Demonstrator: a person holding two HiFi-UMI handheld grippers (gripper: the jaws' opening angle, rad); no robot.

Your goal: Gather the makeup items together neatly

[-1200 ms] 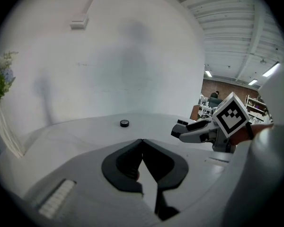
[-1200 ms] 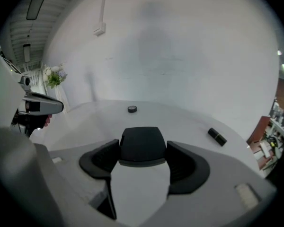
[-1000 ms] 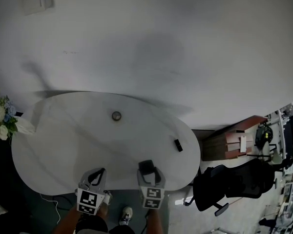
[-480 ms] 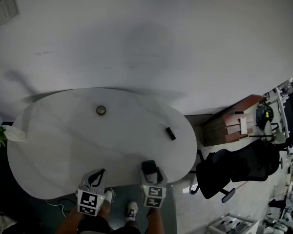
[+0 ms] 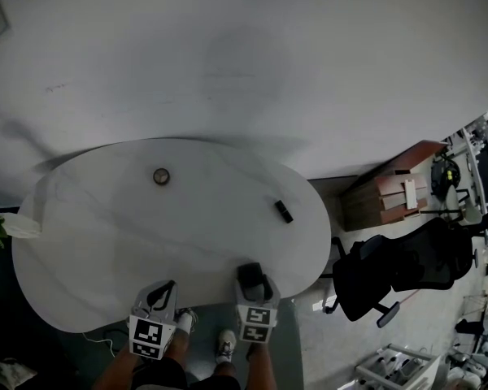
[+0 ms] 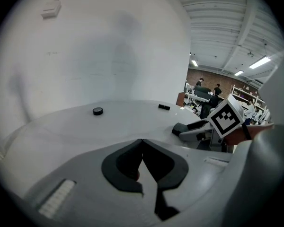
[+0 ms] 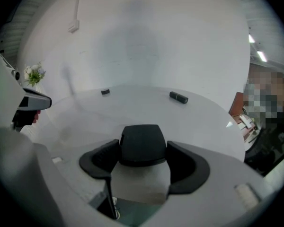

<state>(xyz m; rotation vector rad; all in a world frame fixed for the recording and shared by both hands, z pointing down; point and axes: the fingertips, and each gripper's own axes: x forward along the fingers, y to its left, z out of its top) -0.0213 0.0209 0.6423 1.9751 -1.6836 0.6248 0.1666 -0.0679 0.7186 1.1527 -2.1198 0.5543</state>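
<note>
Setting the black case [image 7: 142,144], clamped in the right gripper [image 5: 252,281], beside the far tube [image 5: 284,211] is advised; the left gripper [image 6: 142,141] is closed, empty.

No word, number or brand can be read anywhere. The only printed signs are black-and-white square code patterns without letters, one on the left marker cube [image 5: 149,338] and one on the right marker cube [image 5: 258,325], both at the near edge of the table [image 5: 106,218]. A white sheet [image 5: 405,193] on the brown cabinet [image 5: 382,210] right of the table is too small to read.
</note>
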